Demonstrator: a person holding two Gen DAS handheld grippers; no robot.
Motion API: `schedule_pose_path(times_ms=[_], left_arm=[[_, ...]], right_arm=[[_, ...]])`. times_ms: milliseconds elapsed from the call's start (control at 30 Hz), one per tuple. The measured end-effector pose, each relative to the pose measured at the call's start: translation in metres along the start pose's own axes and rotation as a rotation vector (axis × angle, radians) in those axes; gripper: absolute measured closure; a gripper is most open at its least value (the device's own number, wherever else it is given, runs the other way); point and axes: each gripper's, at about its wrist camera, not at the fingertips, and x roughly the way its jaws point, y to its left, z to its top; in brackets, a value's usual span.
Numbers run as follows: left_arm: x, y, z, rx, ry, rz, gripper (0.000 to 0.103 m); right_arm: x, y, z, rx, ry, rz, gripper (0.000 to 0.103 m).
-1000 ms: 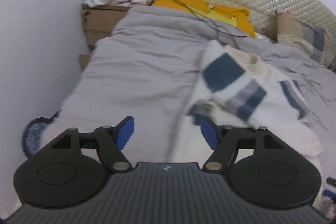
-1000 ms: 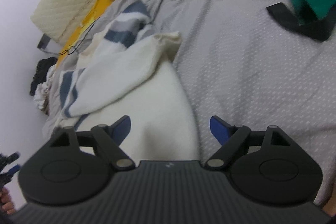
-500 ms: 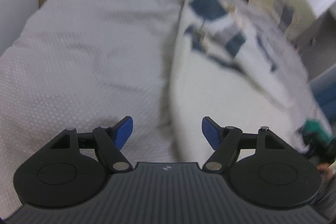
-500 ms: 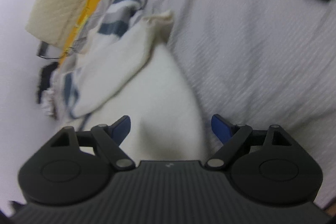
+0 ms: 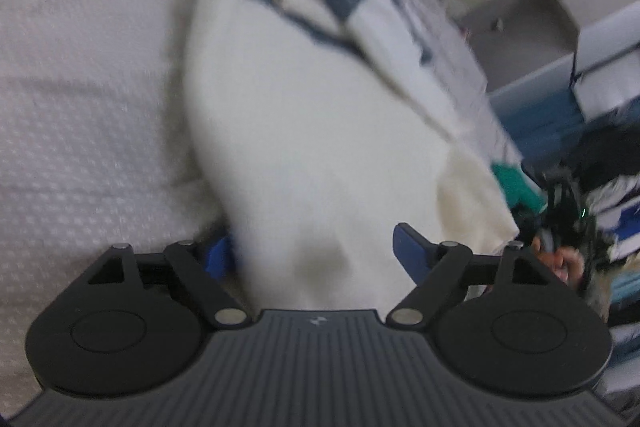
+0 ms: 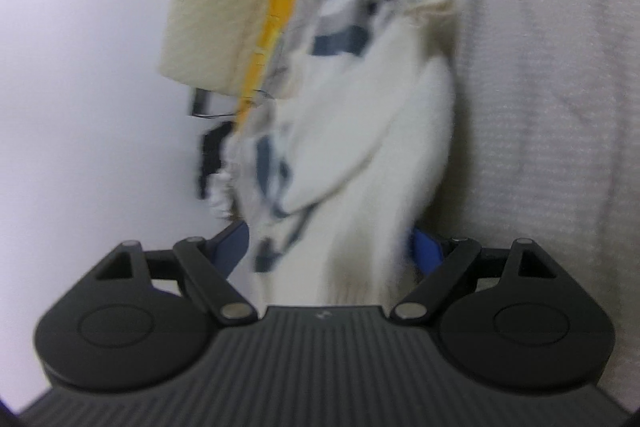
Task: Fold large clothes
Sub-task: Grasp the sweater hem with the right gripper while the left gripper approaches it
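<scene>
Left wrist view: the left gripper (image 5: 312,251) has tipped down from looking along the bed to the near hem of the cream sweater (image 5: 320,147), which lies on the grey bedspread (image 5: 88,75). Its jaws have just been opening and stand spread, with cloth between the blue pads but not clamped. The right gripper (image 5: 568,223) shows blurred at the right edge. Right wrist view: the right gripper (image 6: 332,251) stays near the other hem corner, rolled since a second ago, jaws spread astride the sweater (image 6: 380,131); pad contact is unclear through blur. Judgement: both grippers are placed to pinch the hem for the next fold.
</scene>
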Motion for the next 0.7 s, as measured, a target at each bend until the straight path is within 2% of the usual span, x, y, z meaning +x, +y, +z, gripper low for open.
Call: schedule_pose_path(times_ms=[100, 133, 200, 267, 400, 467, 567, 633, 700], left_arm=[[0.006, -0.001, -0.002, 0.015, 0.028, 0.010, 0.018], [0.006, -0.001, -0.001, 0.010, 0.030, 0.002, 0.017], [0.008, -0.002, 0.001, -0.009, 0.035, -0.023, 0.017], [0.007, -0.008, 0.003, 0.005, 0.030, -0.095, 0.017], [-0.003, -0.022, 0.007, 0.033, -0.040, -0.291, 0.017], [0.001, -0.026, 0.007, 0.024, -0.038, -0.330, 0.017], [0.018, -0.031, 0.009, -0.001, 0.076, -0.176, 0.017], [0.028, -0.028, 0.011, -0.059, 0.145, -0.038, 0.018], [0.035, -0.029, 0.013, -0.060, 0.192, 0.019, 0.018]], right_arm=[[0.009, -0.015, -0.004, 0.029, 0.012, -0.187, 0.017], [0.011, -0.018, -0.005, 0.032, 0.007, -0.208, 0.020], [0.015, -0.015, -0.006, 0.012, 0.011, -0.220, 0.019], [0.016, -0.010, -0.009, 0.010, 0.012, -0.199, 0.017], [0.015, -0.005, -0.008, 0.039, 0.017, -0.047, 0.016], [0.011, 0.003, -0.009, 0.013, 0.005, 0.023, 0.016], [0.011, 0.014, -0.011, -0.026, 0.017, 0.101, 0.017], [0.014, 0.016, -0.011, -0.051, 0.028, 0.059, 0.017], [0.021, 0.010, -0.013, -0.057, 0.051, -0.060, 0.017]])
